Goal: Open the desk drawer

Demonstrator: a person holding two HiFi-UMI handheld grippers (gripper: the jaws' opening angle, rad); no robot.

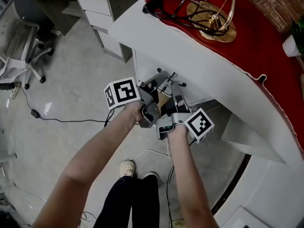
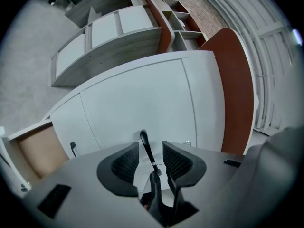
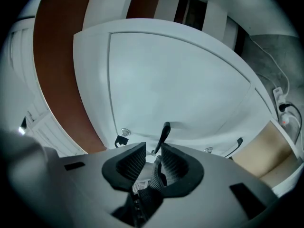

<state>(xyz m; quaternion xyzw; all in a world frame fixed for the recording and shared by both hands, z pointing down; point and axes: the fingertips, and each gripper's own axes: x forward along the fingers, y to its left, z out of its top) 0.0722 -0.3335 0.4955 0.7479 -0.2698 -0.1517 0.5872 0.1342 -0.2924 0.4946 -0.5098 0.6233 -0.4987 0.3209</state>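
While both claws reach under the table (image 1: pixel 190 56), I log the left claw (image 2: pixel 151 152) released, pads apart either side of a black handle (image 2: pixel 144 144) on a shut white front (image 2: pixel 142 94); the right claw (image 3: pixel 153 154) is likewise loose about a black handle (image 3: pixel 164 132). Beside them one drawer (image 2: pixel 34 151) stands pulled out, tan inside showing. Judgement: opening looks done; only backing off remains.

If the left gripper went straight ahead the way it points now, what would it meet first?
Probably the black handle, which stands ungripped between the open jaws of the left gripper. Behind it comes the white front panel, though depth is hard to judge.
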